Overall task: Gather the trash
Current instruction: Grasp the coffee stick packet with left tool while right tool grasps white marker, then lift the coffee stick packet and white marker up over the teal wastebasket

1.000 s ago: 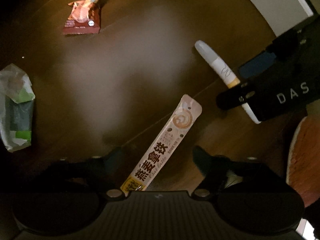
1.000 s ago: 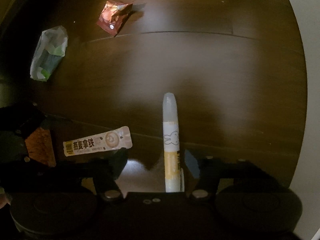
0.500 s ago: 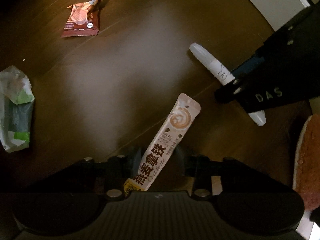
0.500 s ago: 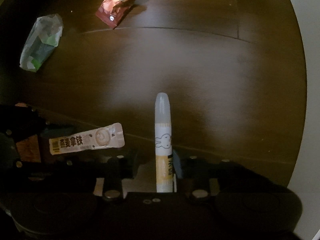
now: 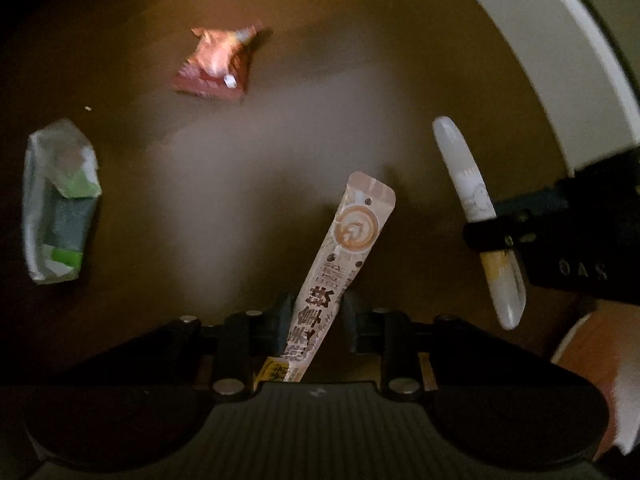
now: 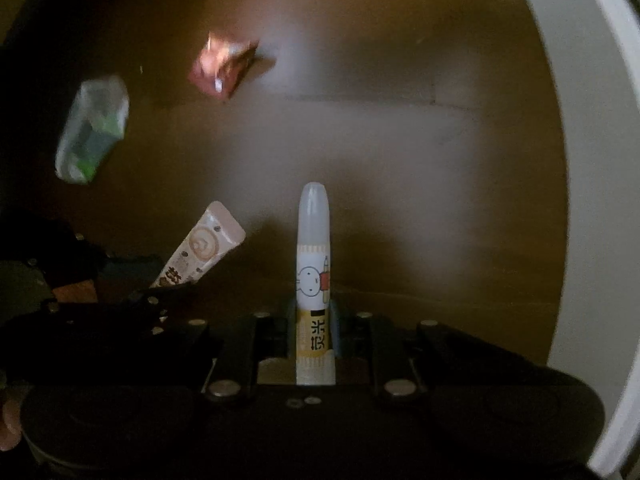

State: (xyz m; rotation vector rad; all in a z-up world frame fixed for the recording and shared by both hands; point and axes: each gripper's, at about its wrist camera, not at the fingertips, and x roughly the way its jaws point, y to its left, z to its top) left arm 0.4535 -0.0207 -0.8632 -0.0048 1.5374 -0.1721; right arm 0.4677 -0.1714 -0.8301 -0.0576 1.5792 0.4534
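Note:
My left gripper (image 5: 314,312) is shut on a long beige oat latte sachet (image 5: 344,256) and holds it above the dark wooden floor (image 5: 280,152). The sachet also shows at the left of the right wrist view (image 6: 200,246). My right gripper (image 6: 313,320) is shut on a white and yellow glue stick (image 6: 313,264) with a rabbit drawing, also lifted; it shows at the right of the left wrist view (image 5: 476,208). A red snack wrapper (image 5: 218,66) and a crumpled green and white wrapper (image 5: 58,200) lie on the floor ahead.
A white skirting or wall edge (image 5: 560,48) curves along the right side, also in the right wrist view (image 6: 592,160). The red wrapper (image 6: 222,66) and the green wrapper (image 6: 94,128) lie to the far left of the right gripper.
Both grippers closed on their items, the left on the sachet and the right on the glue stick. Both have lifted off the floor, and the views have shifted and blurred.

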